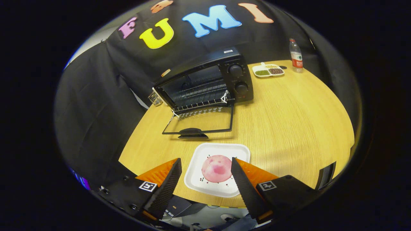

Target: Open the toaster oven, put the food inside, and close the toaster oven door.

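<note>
Wood-look tabletop [289, 122]: round, pale yellow, carrying everything in the scene.
Gripper [205, 175]: spread wide, grasping nothing, hanging above the near table edge.
Fingers [167, 186]: one on each side of the plate, apart from it, likely lined up to close on it.
Plate [218, 173]: white, square with rounded corners, lying flat near the table edge, between the fingers.
Food [216, 168]: pink round slice, dotted with dark specks, lying in the middle of the plate.
Toaster oven [208, 81]: black, beyond the plate, turned at an angle, two knobs on its right side.
Oven door [199, 120]: folded down flat toward the plate, handle nearest, so the opening step looks done.
Rack [200, 104]: wire, visible at the open mouth, ready to take the plate.
Divided dish [268, 70]: white, holding green and dark fillings, behind the oven, well out of the way.
Bottle [296, 56]: clear plastic, upright, just beside the divided dish.
Stage: judged as loading not yet begun, closing still to come.
</note>
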Motion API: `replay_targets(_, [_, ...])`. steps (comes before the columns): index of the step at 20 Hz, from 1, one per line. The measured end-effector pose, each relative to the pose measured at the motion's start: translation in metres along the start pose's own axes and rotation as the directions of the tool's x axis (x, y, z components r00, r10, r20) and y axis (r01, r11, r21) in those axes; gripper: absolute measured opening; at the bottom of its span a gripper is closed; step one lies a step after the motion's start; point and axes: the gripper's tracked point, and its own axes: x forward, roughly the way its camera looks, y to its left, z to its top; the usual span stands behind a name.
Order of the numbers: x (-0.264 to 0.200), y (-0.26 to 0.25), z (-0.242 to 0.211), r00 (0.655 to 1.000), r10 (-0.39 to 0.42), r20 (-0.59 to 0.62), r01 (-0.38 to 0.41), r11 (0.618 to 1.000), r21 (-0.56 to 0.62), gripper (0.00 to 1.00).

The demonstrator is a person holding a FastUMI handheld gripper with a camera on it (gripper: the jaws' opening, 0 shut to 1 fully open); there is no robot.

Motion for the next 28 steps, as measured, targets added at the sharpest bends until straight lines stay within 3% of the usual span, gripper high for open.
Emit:
replay_targets(4, [0.006,-0.018,-0.006,0.988,0.065,-0.141,-0.053,0.995,0.085,0.98])
replay_targets(11, [0.021,-0.044,-0.021,0.943,0.106,-0.314,-0.042,0.978,0.204,0.98])
replay_targets(21, [0.043,-0.052,-0.035,0.891,0.144,-0.43,-0.03,0.965,0.261,0.88])
replay_targets(28, [0.046,-0.069,-0.041,0.882,0.099,-0.461,0.01,0.974,0.228,0.44])
